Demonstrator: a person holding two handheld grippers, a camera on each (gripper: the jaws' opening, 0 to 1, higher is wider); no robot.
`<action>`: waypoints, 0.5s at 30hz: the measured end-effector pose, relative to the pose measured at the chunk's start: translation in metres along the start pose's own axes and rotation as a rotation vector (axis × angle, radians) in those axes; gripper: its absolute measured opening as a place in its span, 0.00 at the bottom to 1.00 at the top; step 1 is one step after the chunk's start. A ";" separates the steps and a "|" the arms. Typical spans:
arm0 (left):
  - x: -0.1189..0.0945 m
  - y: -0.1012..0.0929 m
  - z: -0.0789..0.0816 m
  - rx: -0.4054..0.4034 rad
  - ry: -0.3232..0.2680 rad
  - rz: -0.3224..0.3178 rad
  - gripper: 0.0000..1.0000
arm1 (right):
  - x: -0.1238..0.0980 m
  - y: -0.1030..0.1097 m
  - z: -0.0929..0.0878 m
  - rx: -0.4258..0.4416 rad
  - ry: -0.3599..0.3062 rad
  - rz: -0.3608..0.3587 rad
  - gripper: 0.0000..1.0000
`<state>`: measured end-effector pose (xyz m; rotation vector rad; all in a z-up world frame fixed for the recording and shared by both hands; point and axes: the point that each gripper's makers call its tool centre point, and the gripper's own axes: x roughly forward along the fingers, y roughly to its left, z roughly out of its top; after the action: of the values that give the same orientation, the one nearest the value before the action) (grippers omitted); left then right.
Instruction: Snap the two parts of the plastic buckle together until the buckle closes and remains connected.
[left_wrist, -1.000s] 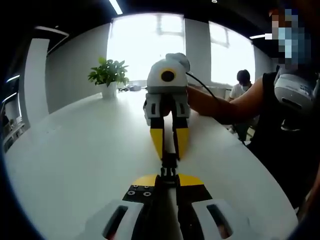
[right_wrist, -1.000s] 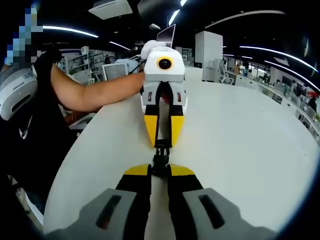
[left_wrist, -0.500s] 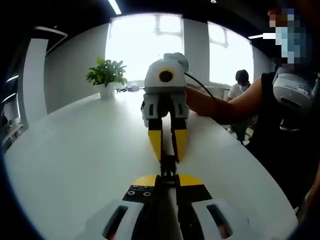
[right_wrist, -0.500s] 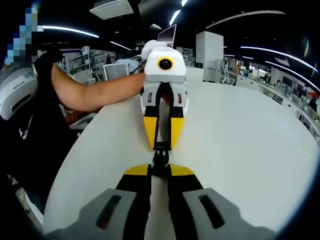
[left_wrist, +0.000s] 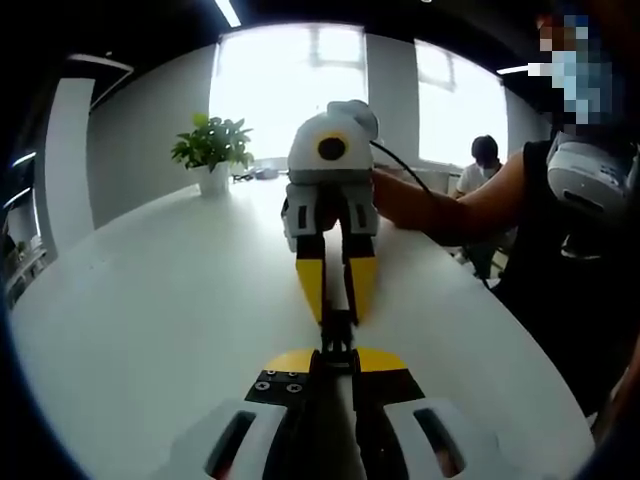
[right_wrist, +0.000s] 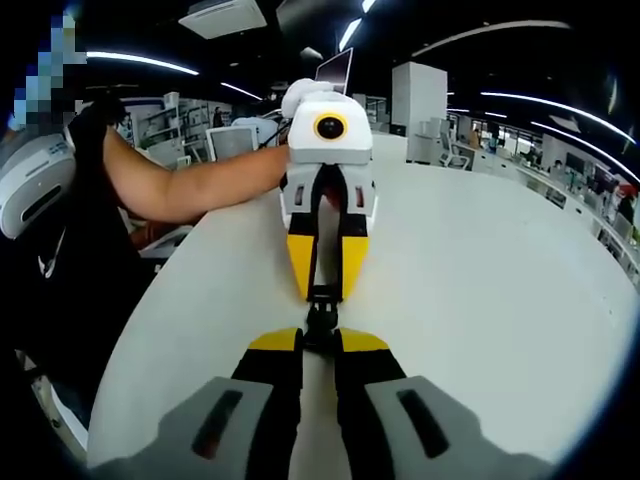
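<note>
A small black plastic buckle (left_wrist: 337, 335) hangs above the white table (left_wrist: 150, 310), pinched from both ends. In the left gripper view my left gripper (left_wrist: 335, 356) rises from the bottom, shut on the near half. My right gripper (left_wrist: 337, 316) faces it, yellow tips shut on the far half. In the right gripper view the same buckle (right_wrist: 320, 316) sits between my right gripper (right_wrist: 318, 342) below and my left gripper (right_wrist: 322, 293) beyond. The two halves meet in one line; I cannot tell whether they are latched.
A potted plant (left_wrist: 212, 150) stands at the far end of the table. The person's forearm (left_wrist: 450, 210) reaches in from the right, and the other forearm (right_wrist: 190, 185) from the left. Someone sits in the background (left_wrist: 485, 165). A laptop (right_wrist: 333, 70) stands behind.
The two grippers have drawn slightly closer, narrowing the stretch of buckle between their tips. Both stay shut.
</note>
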<state>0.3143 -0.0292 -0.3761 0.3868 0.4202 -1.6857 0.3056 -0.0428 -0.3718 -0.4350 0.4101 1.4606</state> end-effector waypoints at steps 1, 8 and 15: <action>0.001 0.000 0.000 0.003 0.004 0.001 0.10 | 0.000 0.000 0.000 0.004 0.005 0.001 0.10; 0.004 -0.002 0.002 0.021 0.008 -0.003 0.10 | -0.001 0.000 -0.001 0.014 0.004 0.008 0.10; 0.005 -0.002 0.003 0.025 0.012 0.000 0.10 | -0.001 0.000 -0.001 0.017 0.005 0.009 0.10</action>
<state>0.3113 -0.0342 -0.3758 0.4156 0.4085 -1.6906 0.3052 -0.0441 -0.3723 -0.4243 0.4288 1.4640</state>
